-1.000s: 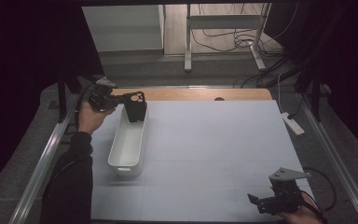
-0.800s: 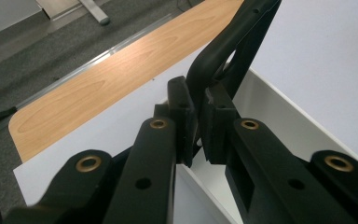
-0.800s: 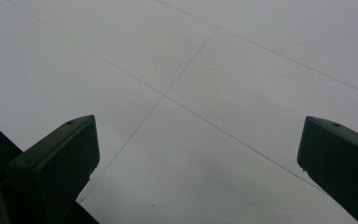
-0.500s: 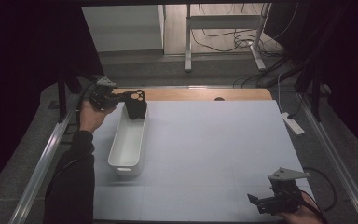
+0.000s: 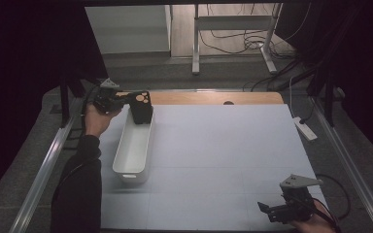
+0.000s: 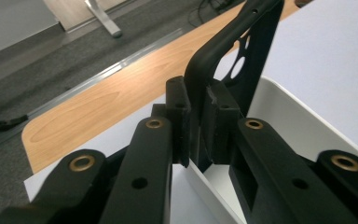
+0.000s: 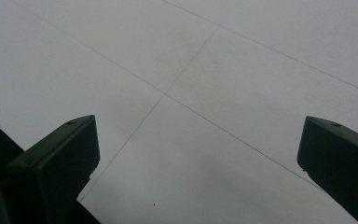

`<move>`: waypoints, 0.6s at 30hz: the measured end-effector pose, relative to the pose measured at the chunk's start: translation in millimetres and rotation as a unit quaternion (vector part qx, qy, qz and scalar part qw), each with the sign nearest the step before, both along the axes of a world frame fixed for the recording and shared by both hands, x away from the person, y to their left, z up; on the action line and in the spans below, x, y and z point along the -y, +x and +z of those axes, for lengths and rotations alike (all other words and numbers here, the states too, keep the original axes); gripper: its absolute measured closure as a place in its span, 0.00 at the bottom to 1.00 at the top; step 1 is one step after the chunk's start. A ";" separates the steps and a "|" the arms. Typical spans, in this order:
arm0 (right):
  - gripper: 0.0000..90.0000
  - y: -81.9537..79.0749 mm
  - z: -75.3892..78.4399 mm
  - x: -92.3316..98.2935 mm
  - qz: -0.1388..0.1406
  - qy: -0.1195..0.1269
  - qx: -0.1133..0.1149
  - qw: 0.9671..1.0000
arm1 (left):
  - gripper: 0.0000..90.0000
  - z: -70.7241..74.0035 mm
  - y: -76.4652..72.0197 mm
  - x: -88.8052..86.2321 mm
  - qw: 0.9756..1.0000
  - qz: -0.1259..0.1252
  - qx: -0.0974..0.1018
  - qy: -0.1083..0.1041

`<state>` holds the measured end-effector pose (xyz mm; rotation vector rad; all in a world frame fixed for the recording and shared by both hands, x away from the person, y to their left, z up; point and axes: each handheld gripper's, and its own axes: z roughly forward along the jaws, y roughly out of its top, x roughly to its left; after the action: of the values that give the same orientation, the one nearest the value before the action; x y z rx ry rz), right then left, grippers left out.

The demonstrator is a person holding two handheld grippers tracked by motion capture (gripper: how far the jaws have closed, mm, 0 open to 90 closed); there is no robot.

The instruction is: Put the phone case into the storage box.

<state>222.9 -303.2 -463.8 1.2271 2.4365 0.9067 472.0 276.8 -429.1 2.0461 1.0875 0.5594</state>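
Black plastic made up the small container [image 5: 141,110] that the left gripper [image 5: 126,97] held at the far left of the table [image 5: 223,155], over the far end of a long white bin [image 5: 133,148]. In the left gripper view its two pads were pressed together on the container's thin rim [image 6: 200,93], the wall with round holes rising beyond them and the bin's white wall [image 6: 279,116] just below and to the right. The container's lower part hung inside or just above the bin's far end; whether it touched the bottom could not be told. A pale sheet covered the table, with a strip of bare wood [image 5: 213,98] along its far edge. The right gripper [image 5: 272,211] rested at the near right corner, well apart from the bin, its fingers [image 7: 56,158] spread wide over bare sheet with nothing between them.
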 end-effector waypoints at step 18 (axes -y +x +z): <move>0.00 -0.4 0.3 0.6 0.001 0.001 0.003 1.000 | 0.66 -5.6 -0.8 -1.6 0.999 0.022 -0.009 -0.042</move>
<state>222.5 -303.9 -463.5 1.2214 2.4321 0.9130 471.1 278.3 -434.7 1.9617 1.1502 0.5090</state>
